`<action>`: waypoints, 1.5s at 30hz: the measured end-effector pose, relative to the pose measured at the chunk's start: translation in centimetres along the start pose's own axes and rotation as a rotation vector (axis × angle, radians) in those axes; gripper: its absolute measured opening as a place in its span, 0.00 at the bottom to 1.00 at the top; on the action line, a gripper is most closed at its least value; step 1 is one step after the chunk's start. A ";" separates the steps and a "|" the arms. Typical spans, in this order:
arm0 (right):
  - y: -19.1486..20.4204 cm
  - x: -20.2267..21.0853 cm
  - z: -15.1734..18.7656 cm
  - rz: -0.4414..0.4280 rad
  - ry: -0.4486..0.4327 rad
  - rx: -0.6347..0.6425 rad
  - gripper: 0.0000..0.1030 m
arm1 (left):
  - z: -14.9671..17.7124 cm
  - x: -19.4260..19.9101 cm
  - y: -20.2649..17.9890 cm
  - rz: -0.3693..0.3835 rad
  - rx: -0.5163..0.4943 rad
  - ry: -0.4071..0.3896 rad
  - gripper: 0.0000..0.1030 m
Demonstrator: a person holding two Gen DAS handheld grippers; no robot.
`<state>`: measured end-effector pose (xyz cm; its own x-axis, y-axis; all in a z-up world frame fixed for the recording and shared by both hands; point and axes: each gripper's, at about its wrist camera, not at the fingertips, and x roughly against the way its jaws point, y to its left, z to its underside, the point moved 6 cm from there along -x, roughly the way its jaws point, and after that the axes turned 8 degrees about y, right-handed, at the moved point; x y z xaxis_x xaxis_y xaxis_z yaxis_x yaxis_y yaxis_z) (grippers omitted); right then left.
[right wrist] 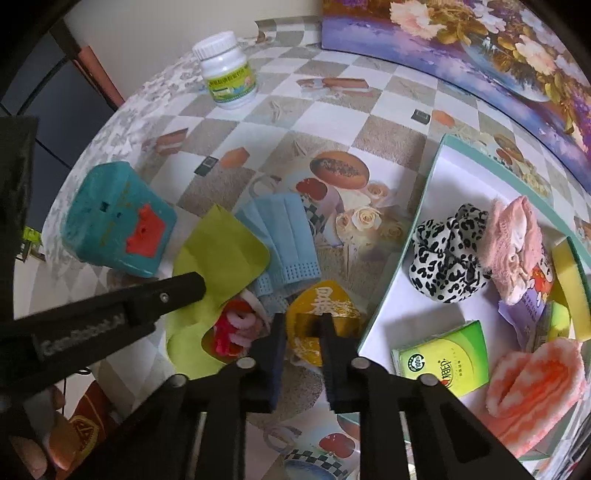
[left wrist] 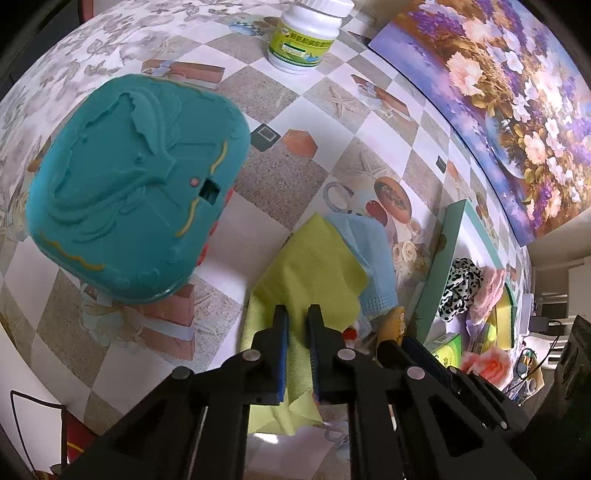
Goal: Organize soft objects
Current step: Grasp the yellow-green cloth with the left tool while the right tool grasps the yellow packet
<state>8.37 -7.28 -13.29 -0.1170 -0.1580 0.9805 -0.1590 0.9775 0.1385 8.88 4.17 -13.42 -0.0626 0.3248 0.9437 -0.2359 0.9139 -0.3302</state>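
Note:
My left gripper point(left wrist: 297, 314) points down at the table and is shut on a fold of the yellow-green cloth point(left wrist: 314, 266). A blue face mask point(left wrist: 369, 258) lies partly under that cloth's right edge. In the right wrist view my right gripper point(right wrist: 301, 321) is shut on a gold printed packet point(right wrist: 328, 302), just left of the teal-rimmed tray point(right wrist: 461, 177). The left gripper point(right wrist: 195, 286) shows there from the side, on the yellow-green cloth point(right wrist: 221, 251). A pink and red scrunchie point(right wrist: 236, 328) lies between the two grippers, beside the blue face mask point(right wrist: 284, 236).
The tray holds a leopard-print scrunchie point(right wrist: 447, 258), a pink knit item point(right wrist: 513, 236), a yellow sponge point(right wrist: 572, 280), a green tissue pack point(right wrist: 447, 354) and an orange-white cloth point(right wrist: 535, 384). A teal box point(left wrist: 136, 184) stands left, a white bottle point(left wrist: 306, 33) far back, a floral picture point(left wrist: 498, 92) at right.

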 end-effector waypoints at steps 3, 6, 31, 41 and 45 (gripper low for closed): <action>-0.3 0.6 0.0 -0.014 -0.011 -0.016 0.13 | 0.0 0.3 -0.3 0.017 -0.010 -0.009 0.08; -0.6 1.5 0.2 -0.051 -0.034 -0.044 0.11 | -0.2 0.9 -0.7 0.030 -0.026 -0.032 0.07; -7.7 11.9 1.5 -0.108 -0.361 -0.283 0.10 | 0.2 9.8 -9.1 0.118 -0.297 -0.335 0.06; -8.5 9.0 1.9 -0.118 -0.268 -0.310 0.10 | -2.1 4.4 -5.3 -0.039 -0.211 -0.171 0.12; -8.5 9.1 1.9 -0.120 -0.271 -0.309 0.10 | -2.5 2.8 -5.7 -0.100 -0.239 -0.130 0.29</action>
<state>6.75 -17.29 -5.83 -0.3757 -0.2639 0.8884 0.1091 0.9394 0.3251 12.43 0.48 -8.93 -0.1780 0.2102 0.9613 -0.0127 0.9764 -0.2158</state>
